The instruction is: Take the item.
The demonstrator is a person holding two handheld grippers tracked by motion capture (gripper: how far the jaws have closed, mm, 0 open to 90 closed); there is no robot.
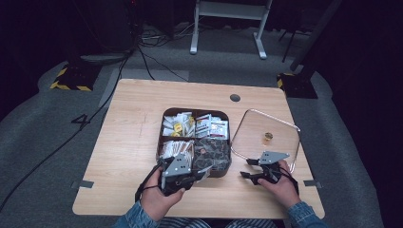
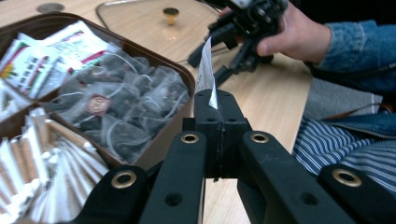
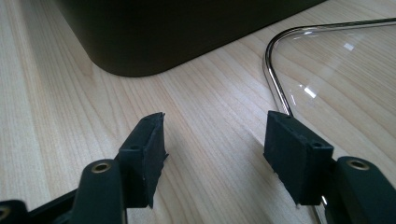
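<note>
**Packet pinched edge-on above the near rim of the divided box**

Packet (image 2: 206, 65): a thin white sachet, upright, held by its lower edge in the left gripper (image 2: 217, 100), whose jaws are closed flat against it. We place it just above the near right corner of the brown box (image 1: 159, 142), over the compartment of dark mesh tea bags (image 2: 119, 105). To the left lie paper sticks (image 2: 44, 158), and printed sachets (image 1: 210, 125) occupy the far compartments. The glass lid (image 1: 247, 137), with its brass knob (image 1: 268, 137), rests on the table (image 1: 133, 109) right of the box. The right gripper (image 3: 212, 156) hovers over bare wood between box and lid rim, its jaws spread with nothing between them.

We judge the hold shallow: only a narrow strip is clamped, so a quick swing could let the packet pivot or slide free, and it might drop among the tea bags. A handover at the far edge risks tearing the paper if both grippers pull. The right gripper, low and close to the lid rim, could nudge the glass.
</note>
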